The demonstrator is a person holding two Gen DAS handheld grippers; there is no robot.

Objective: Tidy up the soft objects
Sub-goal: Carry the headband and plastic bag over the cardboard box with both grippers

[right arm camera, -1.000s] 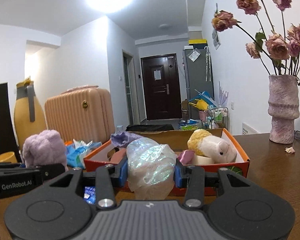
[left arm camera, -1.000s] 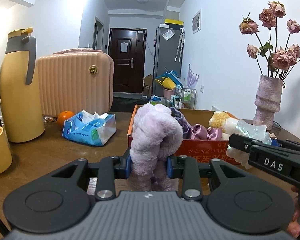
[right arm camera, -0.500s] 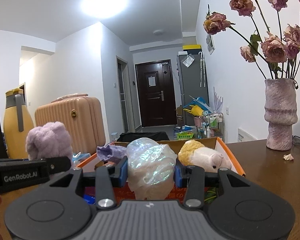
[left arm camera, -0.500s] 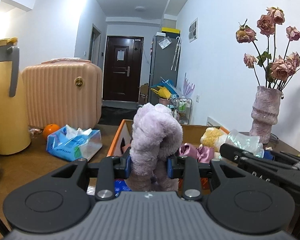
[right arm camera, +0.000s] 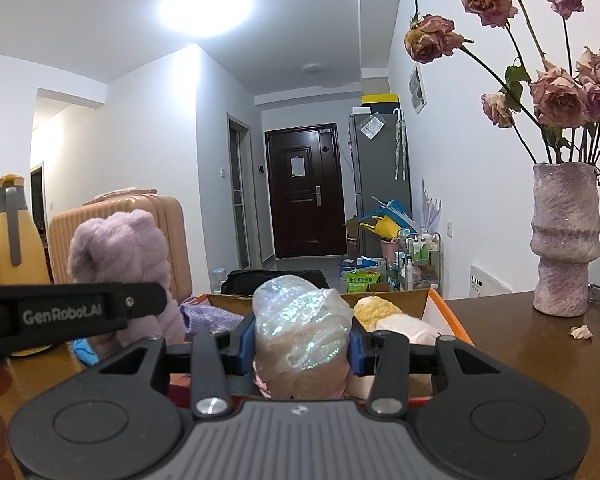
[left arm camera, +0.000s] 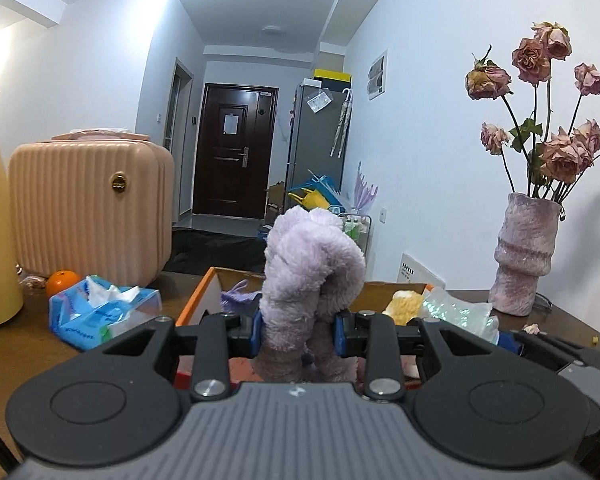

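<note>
My left gripper [left arm camera: 298, 330] is shut on a fluffy lilac plush [left arm camera: 312, 264], held upright above the near edge of an orange cardboard box [left arm camera: 196, 300]. The plush also shows in the right wrist view [right arm camera: 120, 252]. My right gripper [right arm camera: 302, 342] is shut on an iridescent wrapped soft bundle [right arm camera: 302, 320], held over the same box [right arm camera: 444, 312]. The bundle shows in the left wrist view [left arm camera: 456, 312]. Inside the box lie a yellow-and-white plush [right arm camera: 384, 314] and a purple fabric piece [right arm camera: 212, 316].
On the wooden table stand a pink vase of dried roses [left arm camera: 526, 256] at right, a blue tissue pack [left arm camera: 100, 312], an orange [left arm camera: 62, 282], a yellow thermos [right arm camera: 12, 236] and a peach suitcase [left arm camera: 88, 208] at left. A petal [right arm camera: 580, 332] lies near the vase.
Both grippers have risen with their loads and tilted upward; the box sits lower in both views. The grips have not changed.
</note>
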